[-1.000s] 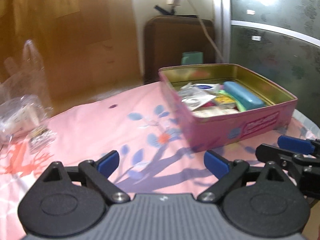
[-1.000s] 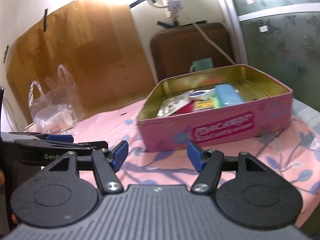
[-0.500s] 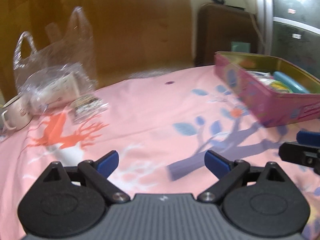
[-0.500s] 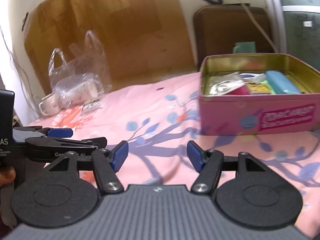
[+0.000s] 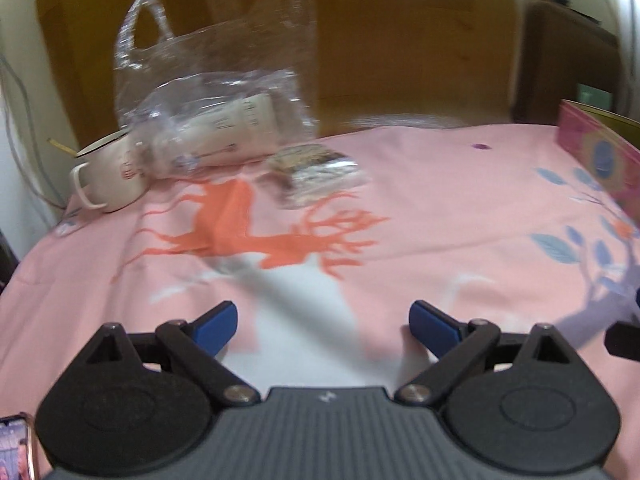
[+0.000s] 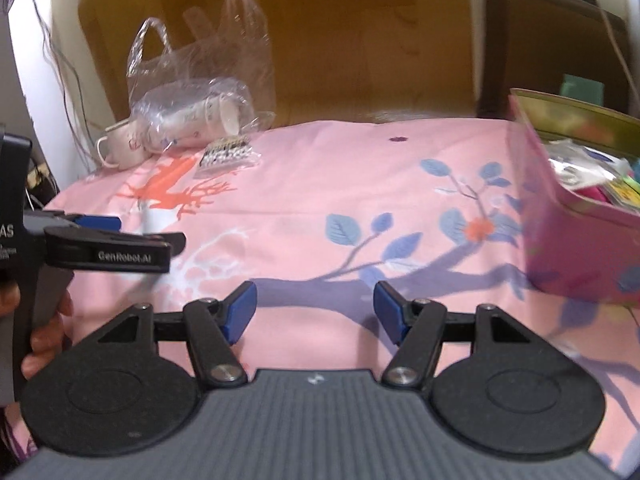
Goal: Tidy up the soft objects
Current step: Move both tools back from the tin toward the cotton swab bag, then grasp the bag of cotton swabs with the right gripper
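Pink cloth [image 5: 440, 208] lies bare between clear bag [image 5: 208, 92] and tin [image 6: 576, 240].

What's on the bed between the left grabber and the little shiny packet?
Nothing but bare pink cloth with an orange deer print. The left wrist view shows it best: the open left gripper has a clear stretch up to the packet.

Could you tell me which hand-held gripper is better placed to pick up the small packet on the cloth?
Left: its hand-held gripper stands open, facing the packet; the right one is farther.
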`<state>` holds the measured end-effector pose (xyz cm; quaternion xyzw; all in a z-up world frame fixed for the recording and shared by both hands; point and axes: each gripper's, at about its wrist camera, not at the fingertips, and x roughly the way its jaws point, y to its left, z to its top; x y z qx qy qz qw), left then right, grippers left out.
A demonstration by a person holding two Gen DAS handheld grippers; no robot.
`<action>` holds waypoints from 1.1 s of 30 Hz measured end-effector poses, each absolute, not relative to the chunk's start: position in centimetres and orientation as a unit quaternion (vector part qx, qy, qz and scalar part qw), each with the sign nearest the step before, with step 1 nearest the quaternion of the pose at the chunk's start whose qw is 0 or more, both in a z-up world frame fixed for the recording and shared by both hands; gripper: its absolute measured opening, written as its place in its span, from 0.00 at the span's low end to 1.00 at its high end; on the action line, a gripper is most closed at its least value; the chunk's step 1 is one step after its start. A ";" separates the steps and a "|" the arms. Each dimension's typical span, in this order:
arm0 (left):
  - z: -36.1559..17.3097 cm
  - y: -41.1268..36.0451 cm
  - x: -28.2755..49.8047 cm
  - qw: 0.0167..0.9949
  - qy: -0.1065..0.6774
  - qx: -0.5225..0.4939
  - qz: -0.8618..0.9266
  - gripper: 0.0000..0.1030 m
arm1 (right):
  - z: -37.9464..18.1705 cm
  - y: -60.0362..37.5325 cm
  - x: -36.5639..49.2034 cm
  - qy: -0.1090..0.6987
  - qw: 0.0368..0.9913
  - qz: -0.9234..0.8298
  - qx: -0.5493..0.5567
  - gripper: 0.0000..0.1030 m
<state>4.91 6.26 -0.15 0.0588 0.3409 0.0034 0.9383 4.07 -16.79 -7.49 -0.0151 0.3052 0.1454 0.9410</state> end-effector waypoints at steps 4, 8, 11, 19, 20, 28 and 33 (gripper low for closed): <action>-0.3 8.3 5.8 0.939 0.338 0.050 0.031 0.96 | -7.8 -15.5 5.5 0.310 0.937 0.155 -0.034 0.65; -0.6 10.0 6.4 0.938 0.344 0.015 0.040 0.96 | -8.2 -14.5 7.5 0.315 0.934 0.161 -0.055 0.65; -0.6 10.8 6.4 0.939 0.340 -0.014 0.042 0.97 | -8.2 -13.7 9.5 0.318 0.931 0.167 -0.065 0.65; -0.4 13.3 5.8 0.941 0.315 -0.099 0.074 0.97 | -7.2 -8.0 16.2 0.282 0.929 0.227 -0.077 0.67; -0.4 13.4 5.8 0.941 0.314 -0.101 0.076 0.97 | -7.1 -7.1 17.2 0.283 0.927 0.233 -0.077 0.68; -0.5 13.3 6.0 0.942 0.312 -0.100 0.077 0.97 | -7.9 -1.6 24.4 0.321 0.913 0.242 -0.066 0.84; -0.5 13.6 6.2 0.942 0.309 -0.107 0.076 0.97 | -9.0 -2.0 24.5 0.334 0.909 0.231 -0.089 0.70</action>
